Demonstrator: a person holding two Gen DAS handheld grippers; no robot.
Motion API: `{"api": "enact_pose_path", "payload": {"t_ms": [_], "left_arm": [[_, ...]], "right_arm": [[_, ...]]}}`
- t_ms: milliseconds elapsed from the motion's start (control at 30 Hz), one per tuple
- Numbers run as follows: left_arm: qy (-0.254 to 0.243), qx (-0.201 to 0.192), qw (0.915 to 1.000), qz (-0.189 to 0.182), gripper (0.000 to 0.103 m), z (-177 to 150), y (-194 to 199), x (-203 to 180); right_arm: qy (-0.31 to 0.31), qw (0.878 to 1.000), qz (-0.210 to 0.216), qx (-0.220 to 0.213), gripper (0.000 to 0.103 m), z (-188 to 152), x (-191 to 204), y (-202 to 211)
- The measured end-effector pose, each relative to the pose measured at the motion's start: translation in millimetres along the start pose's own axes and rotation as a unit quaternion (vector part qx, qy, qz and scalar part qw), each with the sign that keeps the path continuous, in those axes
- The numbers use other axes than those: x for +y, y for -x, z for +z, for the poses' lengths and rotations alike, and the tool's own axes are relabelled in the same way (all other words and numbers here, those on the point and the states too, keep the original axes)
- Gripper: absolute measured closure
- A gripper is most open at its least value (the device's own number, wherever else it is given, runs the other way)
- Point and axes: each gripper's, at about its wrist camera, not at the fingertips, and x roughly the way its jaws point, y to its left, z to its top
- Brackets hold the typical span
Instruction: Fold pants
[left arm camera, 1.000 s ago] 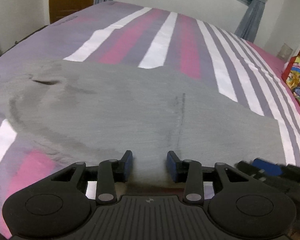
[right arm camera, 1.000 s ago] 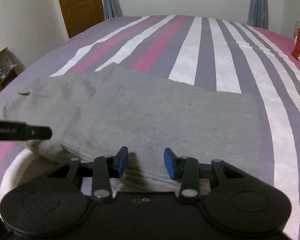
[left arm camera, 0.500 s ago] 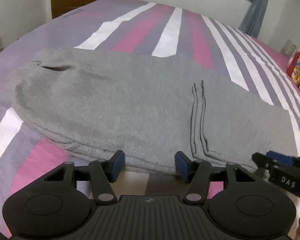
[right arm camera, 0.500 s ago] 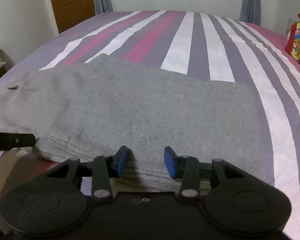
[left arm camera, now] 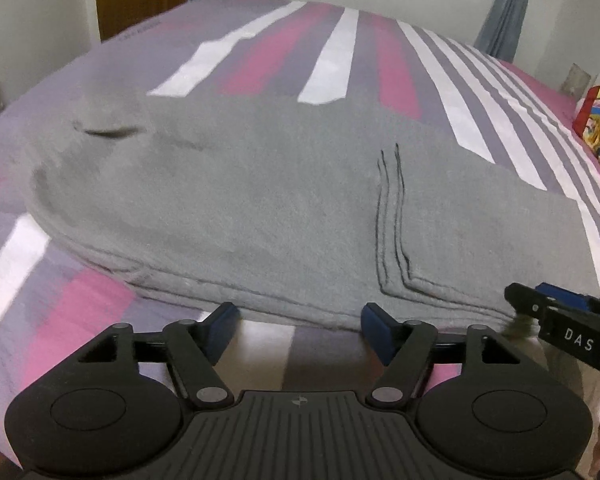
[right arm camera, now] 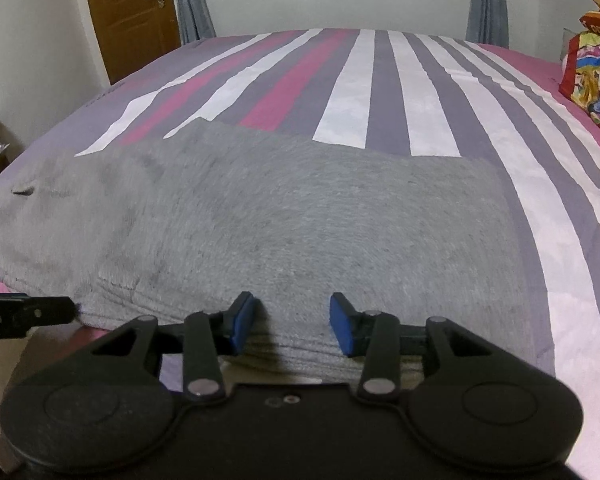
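Grey pants (left arm camera: 260, 208) lie folded lengthwise across the striped bed, layered edges toward me; they also show in the right wrist view (right arm camera: 300, 232). My left gripper (left arm camera: 298, 328) is open and empty, just short of the pants' near edge. My right gripper (right arm camera: 292, 328) is open with its fingertips over the near edge of the pants, holding nothing. The right gripper's tip (left arm camera: 556, 312) shows at the right of the left wrist view, and the left gripper's tip (right arm camera: 32, 312) at the left of the right wrist view.
The bed (right arm camera: 380, 80) has a purple, pink and white striped sheet. A colourful bag (right arm camera: 592, 64) sits at the right edge. A wooden door (right arm camera: 132, 12) and grey curtains stand behind the bed.
Both grippers have pulled back toward me from over the pants; the left now sits off the near edge and has opened wider. The pants lie unchanged.
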Motion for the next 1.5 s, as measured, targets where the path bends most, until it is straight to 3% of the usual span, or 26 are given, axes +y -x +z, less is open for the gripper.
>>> {"api": "enact_pose_path", "payload": {"t_ms": [667, 933, 1133, 1500], "left_arm": [[-0.023, -0.027, 0.9987, 0.037, 0.034, 20.5, 19.7, 11.3], [-0.013, -0.019, 0.9987, 0.045, 0.034, 24.1, 11.3, 17.5], [-0.014, -0.012, 0.9986, 0.050, 0.034, 26.8, 6.0, 18.6], [-0.011, -0.006, 0.9986, 0.051, 0.034, 28.9, 3.2, 19.5]], "right_arm": [[-0.012, 1.000, -0.003, -0.021, 0.052, 17.9, 13.6, 14.8], [-0.004, 1.000, 0.002, -0.016, 0.051, 27.7, 22.6, 2.3], [0.007, 1.000, 0.002, 0.005, 0.049, 19.1, 27.6, -11.1], [0.006, 1.000, 0.006, 0.002, 0.046, 14.1, 25.5, -11.7]]}}
